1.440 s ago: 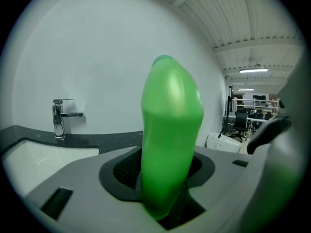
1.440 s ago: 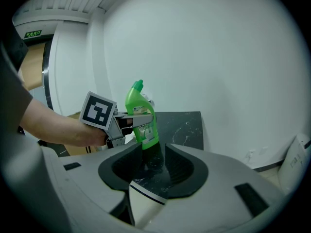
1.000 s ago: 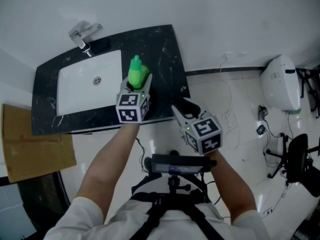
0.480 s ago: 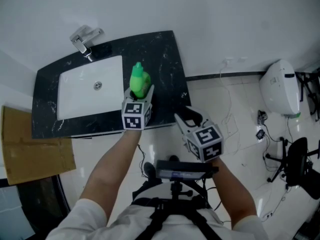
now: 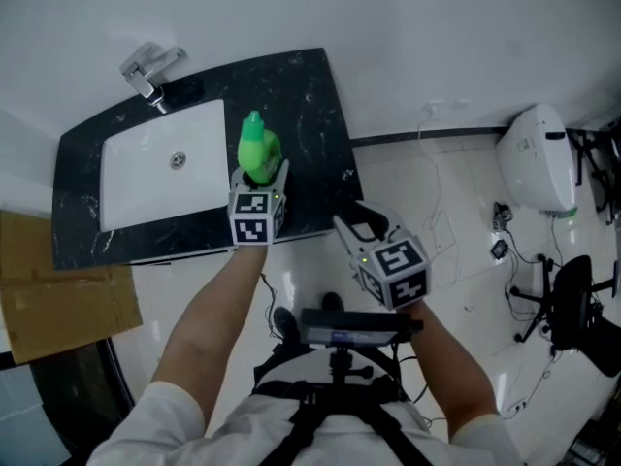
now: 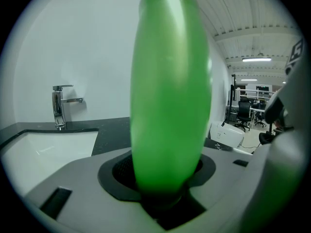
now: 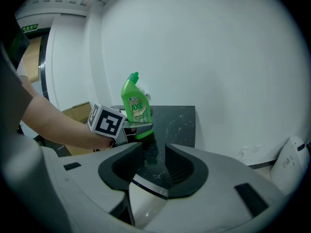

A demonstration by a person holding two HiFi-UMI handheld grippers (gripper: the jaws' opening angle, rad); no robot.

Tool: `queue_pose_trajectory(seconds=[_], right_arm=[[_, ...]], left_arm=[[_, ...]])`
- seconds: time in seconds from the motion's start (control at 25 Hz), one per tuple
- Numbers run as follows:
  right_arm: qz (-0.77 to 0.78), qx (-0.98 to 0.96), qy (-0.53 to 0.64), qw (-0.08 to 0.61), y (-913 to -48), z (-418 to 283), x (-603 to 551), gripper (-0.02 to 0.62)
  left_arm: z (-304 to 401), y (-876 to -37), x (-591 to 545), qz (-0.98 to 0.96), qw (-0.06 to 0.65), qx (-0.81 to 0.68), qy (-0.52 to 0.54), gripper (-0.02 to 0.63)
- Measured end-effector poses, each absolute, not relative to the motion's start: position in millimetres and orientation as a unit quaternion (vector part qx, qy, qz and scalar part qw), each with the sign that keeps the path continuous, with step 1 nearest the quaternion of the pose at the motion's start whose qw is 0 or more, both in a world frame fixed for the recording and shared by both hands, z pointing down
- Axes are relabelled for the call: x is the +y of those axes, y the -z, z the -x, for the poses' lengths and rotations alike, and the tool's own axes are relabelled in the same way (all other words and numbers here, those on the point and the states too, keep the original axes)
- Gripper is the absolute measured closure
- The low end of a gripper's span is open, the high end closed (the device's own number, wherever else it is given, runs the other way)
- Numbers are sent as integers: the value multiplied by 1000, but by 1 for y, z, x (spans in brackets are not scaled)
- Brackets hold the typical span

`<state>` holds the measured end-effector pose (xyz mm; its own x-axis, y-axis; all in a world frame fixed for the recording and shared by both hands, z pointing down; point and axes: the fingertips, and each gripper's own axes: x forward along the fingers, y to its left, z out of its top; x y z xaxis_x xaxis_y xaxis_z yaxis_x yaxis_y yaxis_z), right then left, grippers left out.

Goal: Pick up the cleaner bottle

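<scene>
green cleaner bottle (image 5: 254, 149) stands on the black worktop (image 5: 320, 134) between the fingers of the left gripper (image 5: 260, 175), just opened wide and seemingly not pressing it, right gripper (image 5: 357, 219) open and empty, so the grasp is in hand and closing likely comes next.

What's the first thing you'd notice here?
The bright green bottle jumps out against the black counter, just right of the white sink. The left gripper is around the bottle's lower part, and its jaws have just been opening. The right gripper waits in front of the counter, open and empty.
</scene>
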<state>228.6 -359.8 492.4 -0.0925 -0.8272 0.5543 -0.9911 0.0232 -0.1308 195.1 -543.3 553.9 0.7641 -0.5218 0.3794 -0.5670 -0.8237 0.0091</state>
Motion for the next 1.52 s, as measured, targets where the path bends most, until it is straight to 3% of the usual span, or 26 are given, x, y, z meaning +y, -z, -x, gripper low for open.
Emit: queue_pose_trajectory(seconds=[1.52], right_arm=[[-656, -687, -263, 168, -504, -230, -336, 446]], left_arm=[[-197, -547, -546, -940, 56, -290, -173, 394]])
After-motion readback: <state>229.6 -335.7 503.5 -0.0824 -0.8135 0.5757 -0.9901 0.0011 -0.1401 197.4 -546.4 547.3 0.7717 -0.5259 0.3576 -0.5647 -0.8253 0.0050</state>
